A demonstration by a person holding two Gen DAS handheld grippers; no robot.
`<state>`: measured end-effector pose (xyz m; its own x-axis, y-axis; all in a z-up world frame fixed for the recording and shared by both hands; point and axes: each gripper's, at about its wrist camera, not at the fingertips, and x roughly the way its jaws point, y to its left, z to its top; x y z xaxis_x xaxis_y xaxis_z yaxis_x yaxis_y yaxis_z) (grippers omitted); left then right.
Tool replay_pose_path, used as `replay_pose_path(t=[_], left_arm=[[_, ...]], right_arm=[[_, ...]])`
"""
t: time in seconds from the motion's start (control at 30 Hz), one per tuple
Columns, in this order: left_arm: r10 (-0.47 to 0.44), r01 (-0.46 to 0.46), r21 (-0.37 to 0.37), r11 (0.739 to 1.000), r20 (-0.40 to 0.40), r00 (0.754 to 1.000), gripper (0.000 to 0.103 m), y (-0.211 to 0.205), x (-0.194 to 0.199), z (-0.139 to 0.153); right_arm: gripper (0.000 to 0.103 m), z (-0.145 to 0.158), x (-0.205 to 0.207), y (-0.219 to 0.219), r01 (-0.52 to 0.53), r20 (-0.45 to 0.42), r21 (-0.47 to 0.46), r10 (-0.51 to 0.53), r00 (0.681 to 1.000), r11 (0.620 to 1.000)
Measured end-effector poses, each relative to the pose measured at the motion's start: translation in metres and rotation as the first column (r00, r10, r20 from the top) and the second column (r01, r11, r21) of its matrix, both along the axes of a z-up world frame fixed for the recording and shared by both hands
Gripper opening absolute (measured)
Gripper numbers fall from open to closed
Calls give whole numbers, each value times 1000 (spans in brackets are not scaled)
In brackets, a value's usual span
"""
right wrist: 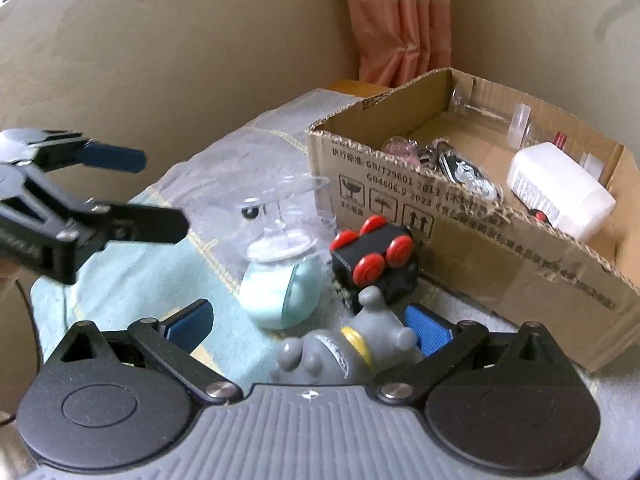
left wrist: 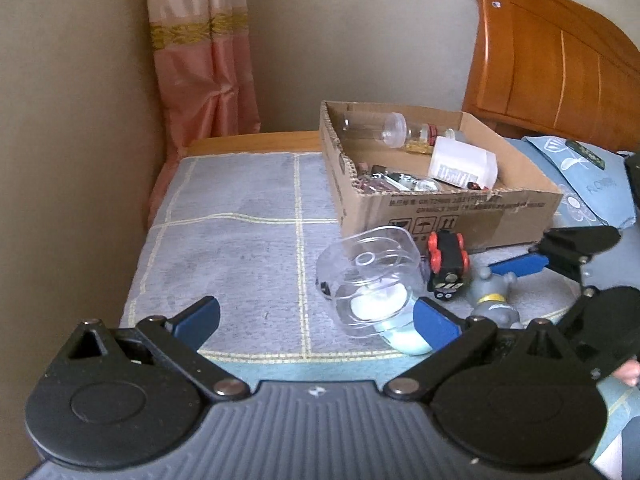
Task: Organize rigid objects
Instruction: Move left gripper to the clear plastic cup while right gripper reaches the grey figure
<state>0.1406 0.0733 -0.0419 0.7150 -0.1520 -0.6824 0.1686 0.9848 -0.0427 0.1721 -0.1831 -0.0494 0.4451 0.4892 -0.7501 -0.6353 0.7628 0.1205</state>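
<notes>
The right gripper (right wrist: 308,322) has its jaws spread wide around a grey rubbery toy figure (right wrist: 344,350) with a yellow band, which lies on the grey checked mat (left wrist: 240,248) between the blue pads (right wrist: 426,330) without being squeezed yet. The left gripper (left wrist: 316,316) also stands open, empty, with its right pad just beside a clear plastic dome (left wrist: 372,276) that sits on a pale blue base (right wrist: 280,296). From the right wrist view, the black toy train with red wheels (right wrist: 374,264) lies at about one o'clock of the figure, touching or nearly touching it, and the cardboard box (right wrist: 480,240) runs from twelve to three o'clock beyond, already holding a white bottle (right wrist: 560,192), a clear jar (left wrist: 376,128) and some small metal bits. The step in hand looks like closing on the grey figure to carry it into the box. To do it well, the pads should close across the body at the yellow band, not the knobbly limbs, which would likely slip. Lift straight up first so the train is not dragged along, then clear the box's ragged near wall before releasing. The left gripper is best kept off the dome, which looks light and easy to tip.
</notes>
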Motion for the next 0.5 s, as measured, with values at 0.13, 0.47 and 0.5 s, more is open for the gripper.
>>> replay_pose_path(t=[0.13,0.47,0.5], left_arm=[[-35,35,2,999,-4,999,102,-6,3,-4],[-90,90,20,996,9,996,102,-33,32,-4],[-79,79,23,997,-4,997,102,-35,38,-7]], right_arm=[[103,-3,-10,-10,1,-59,-8,-1,998,1000],[103,-10,-22,-17,73,-68,-14,-73,995,997],[103,-12,-21,-14,86,-66,-32,-88,994,996]])
